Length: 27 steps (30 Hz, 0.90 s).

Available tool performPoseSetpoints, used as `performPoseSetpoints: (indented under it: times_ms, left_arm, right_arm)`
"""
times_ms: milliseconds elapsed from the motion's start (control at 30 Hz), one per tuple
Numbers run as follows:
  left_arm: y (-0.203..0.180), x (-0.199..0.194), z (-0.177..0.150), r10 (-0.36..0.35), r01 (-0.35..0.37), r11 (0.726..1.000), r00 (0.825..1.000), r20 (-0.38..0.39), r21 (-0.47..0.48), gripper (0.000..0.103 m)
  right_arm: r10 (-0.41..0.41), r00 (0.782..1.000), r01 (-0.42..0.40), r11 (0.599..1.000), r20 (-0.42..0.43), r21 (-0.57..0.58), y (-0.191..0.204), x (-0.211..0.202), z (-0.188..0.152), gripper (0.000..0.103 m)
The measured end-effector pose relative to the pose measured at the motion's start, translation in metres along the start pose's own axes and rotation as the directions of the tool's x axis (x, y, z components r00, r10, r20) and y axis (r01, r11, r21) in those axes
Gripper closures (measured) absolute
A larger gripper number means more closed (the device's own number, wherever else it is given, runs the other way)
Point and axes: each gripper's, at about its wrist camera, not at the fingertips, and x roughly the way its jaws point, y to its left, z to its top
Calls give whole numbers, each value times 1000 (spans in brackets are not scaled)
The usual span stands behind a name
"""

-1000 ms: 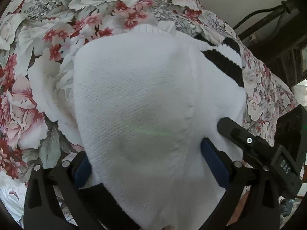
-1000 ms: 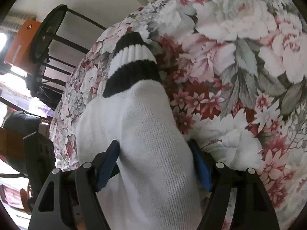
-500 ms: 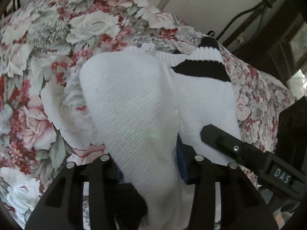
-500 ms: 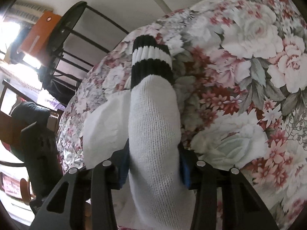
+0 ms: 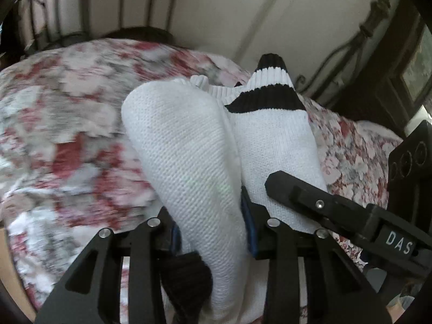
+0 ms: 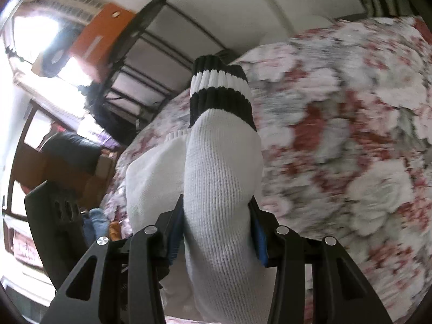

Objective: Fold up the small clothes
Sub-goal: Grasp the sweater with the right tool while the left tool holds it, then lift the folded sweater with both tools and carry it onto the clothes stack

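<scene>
A white knitted sock [image 5: 189, 156] with a black-and-white striped cuff [image 5: 267, 91] is held up above the floral bedspread [image 5: 67, 124]. My left gripper [image 5: 213, 232] is shut on its white foot part. My right gripper [image 6: 217, 232] is shut on the same sock [image 6: 221, 178] below the striped cuff [image 6: 218, 91], which points away from me. The right gripper's black body [image 5: 337, 210] shows at the lower right of the left wrist view. A black piece of fabric [image 5: 186, 278] hangs below the left fingers.
The floral bedspread [image 6: 337, 135] fills the background. A black metal bed frame [image 5: 81, 5] and a pale wall stand behind it. A black rack with an orange box [image 6: 100, 35] and cluttered furniture stand at the left in the right wrist view.
Both grippers closed from wide open onto the sock and lifted it off the bedspread. The views tilted up, showing more wall and bed frame.
</scene>
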Motion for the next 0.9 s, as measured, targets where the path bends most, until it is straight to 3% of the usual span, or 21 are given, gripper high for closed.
performPoseSetpoints:
  times_ms: [200,400,600,733,900]
  left_arm:
    - [68,-81,-6,32,-21,994,995,96,-109,69]
    - [165,-172,-23,69,-20,963,982,173,-270,68]
    - [235,-261,-38,226,-139,929,947,227,-343,69]
    - [282,-310,-49,320,-205,892,916,242,-403,69]
    - [339,-358,-67,393,-243,846,887,244,-475,69]
  right_arm:
    - [102,994,-106,992,-48,-69,93,15,-19,58]
    - [207,971,-226,959,-122,-171,198,38,-43,58]
    - [329,919,-374,901,-219,-219,298,72,-75,58]
    - [395,864,-468,859,-311,-208,362,102,-96,58]
    - [406,820,-526,811,-403,-255,433,130,-127,59]
